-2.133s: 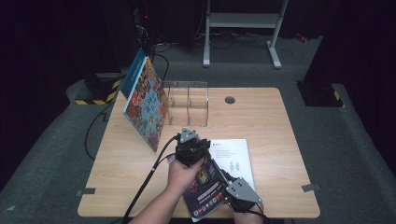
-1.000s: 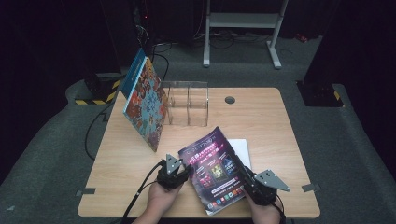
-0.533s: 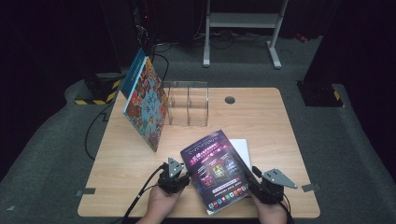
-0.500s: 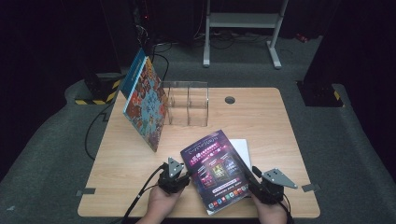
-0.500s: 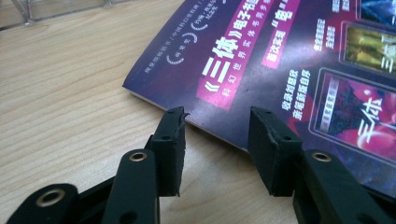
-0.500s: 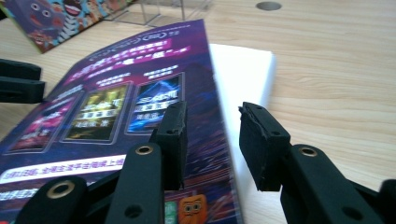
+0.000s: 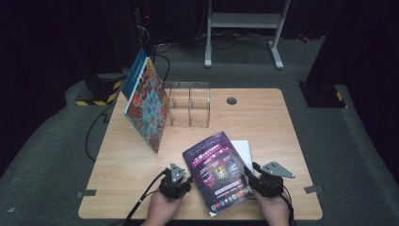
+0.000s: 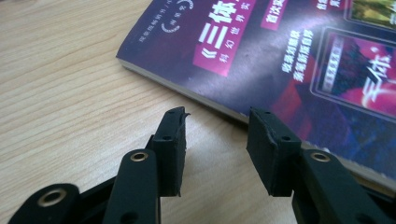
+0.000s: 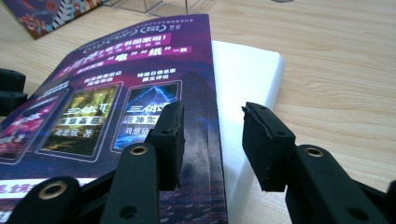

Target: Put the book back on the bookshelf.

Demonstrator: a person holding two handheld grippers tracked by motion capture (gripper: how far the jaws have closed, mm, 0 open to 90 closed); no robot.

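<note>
Two grippers, mine: left gripper (image 7: 187, 180) parted, empty, beside purple magazine (image 7: 220, 170); right gripper (image 7: 248, 175) jaws just opened, straddling its edge over white booklet (image 9: 247, 88). Magazine lies flat near-table. Risk: pinching both, or skidding it off.

High view: table (image 7: 263, 117) evenly lit from above, surroundings near black. Gripper views bright and sharp, jaws at frame bottom slightly soft.

Magazine (image 7: 220, 173): flat on the bench (image 7: 273, 122), near front edge, overlapping a paper sheet (image 7: 243, 149) at its right.
Left gripper (image 7: 181, 181): just left of magazine.
Right gripper (image 7: 251, 176): at its right edge.
Clear holder (image 7: 189, 104): behind, mid-bench.
Leaning book (image 7: 146, 106): left of holder.
</note>
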